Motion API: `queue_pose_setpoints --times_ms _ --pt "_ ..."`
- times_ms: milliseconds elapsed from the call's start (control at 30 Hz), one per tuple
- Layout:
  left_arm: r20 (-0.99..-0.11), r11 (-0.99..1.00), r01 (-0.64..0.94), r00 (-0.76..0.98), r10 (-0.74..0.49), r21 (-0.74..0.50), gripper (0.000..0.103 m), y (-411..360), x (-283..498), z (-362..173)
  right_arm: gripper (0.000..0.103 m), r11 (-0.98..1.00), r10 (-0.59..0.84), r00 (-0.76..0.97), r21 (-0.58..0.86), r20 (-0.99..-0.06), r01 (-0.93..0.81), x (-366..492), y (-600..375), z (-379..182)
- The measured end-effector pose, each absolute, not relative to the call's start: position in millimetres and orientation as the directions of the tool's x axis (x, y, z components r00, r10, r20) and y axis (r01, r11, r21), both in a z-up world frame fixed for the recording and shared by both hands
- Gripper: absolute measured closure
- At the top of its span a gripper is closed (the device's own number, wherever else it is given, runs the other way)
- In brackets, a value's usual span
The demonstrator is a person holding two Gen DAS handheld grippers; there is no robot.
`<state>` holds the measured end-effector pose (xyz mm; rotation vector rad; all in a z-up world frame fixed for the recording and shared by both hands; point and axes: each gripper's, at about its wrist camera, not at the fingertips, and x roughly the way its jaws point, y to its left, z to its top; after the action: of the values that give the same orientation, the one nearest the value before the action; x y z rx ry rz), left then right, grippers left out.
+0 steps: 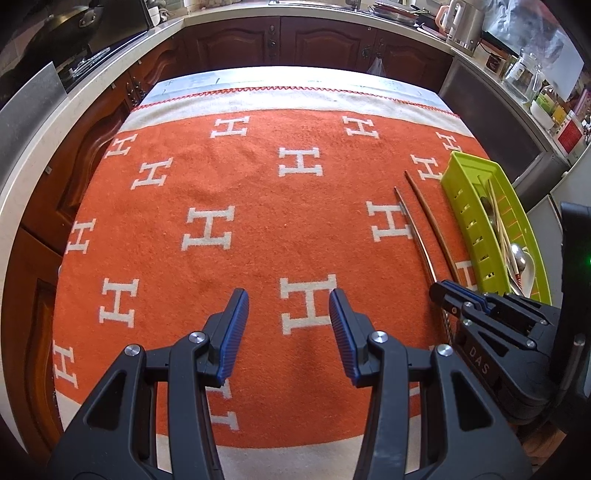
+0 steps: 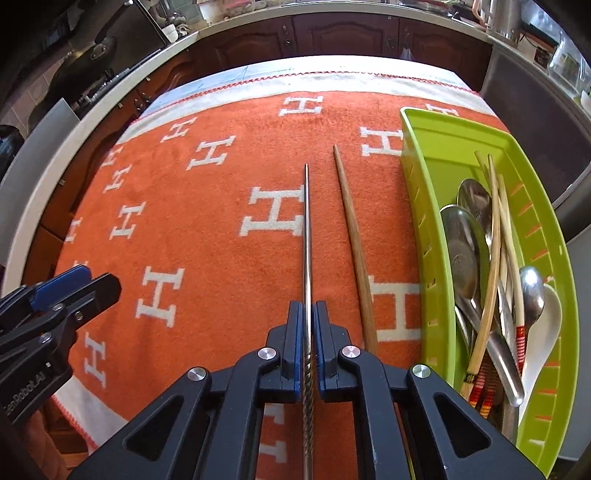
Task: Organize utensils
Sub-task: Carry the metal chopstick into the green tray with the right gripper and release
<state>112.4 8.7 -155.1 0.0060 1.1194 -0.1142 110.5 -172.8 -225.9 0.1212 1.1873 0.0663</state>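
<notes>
My right gripper (image 2: 308, 310) is shut on a metal chopstick (image 2: 306, 229) that points away along the orange blanket. A wooden chopstick (image 2: 352, 236) lies just to its right on the blanket. A green plastic tray (image 2: 417, 184) at the right holds several spoons and chopsticks. In the left wrist view my left gripper (image 1: 289, 314) is open and empty over the blanket. There my right gripper (image 1: 448, 291) shows at the right, with the metal chopstick (image 1: 410, 221), the wooden chopstick (image 1: 428, 210) and the tray (image 1: 465, 206).
The orange blanket with white H marks (image 1: 240, 192) covers the table. Dark wood cabinets (image 1: 314, 40) and a counter ring the table. A kettle (image 1: 461, 26) and jars stand at the back right. My left gripper shows in the right wrist view (image 2: 74, 291).
</notes>
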Motion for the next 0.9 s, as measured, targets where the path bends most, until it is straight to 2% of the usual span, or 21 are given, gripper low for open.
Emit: queue_pose_setpoints --times_ms 400,667,900 --pt "-0.887 0.988 0.151 0.451 -0.1 -0.034 0.061 -15 97 -138 0.098 0.971 0.214 0.45 0.238 -0.867 -0.004 59 -188 -172" --pt "-0.895 0.978 0.207 0.431 -0.118 -0.029 0.061 -40 92 -139 0.098 0.973 0.167 0.483 0.223 -0.859 0.061 30 -232 -142" --pt "-0.901 0.965 0.26 0.412 -0.139 -0.029 0.061 -64 92 -140 0.098 0.959 0.137 0.486 0.238 -0.863 0.151 23 -282 -142"
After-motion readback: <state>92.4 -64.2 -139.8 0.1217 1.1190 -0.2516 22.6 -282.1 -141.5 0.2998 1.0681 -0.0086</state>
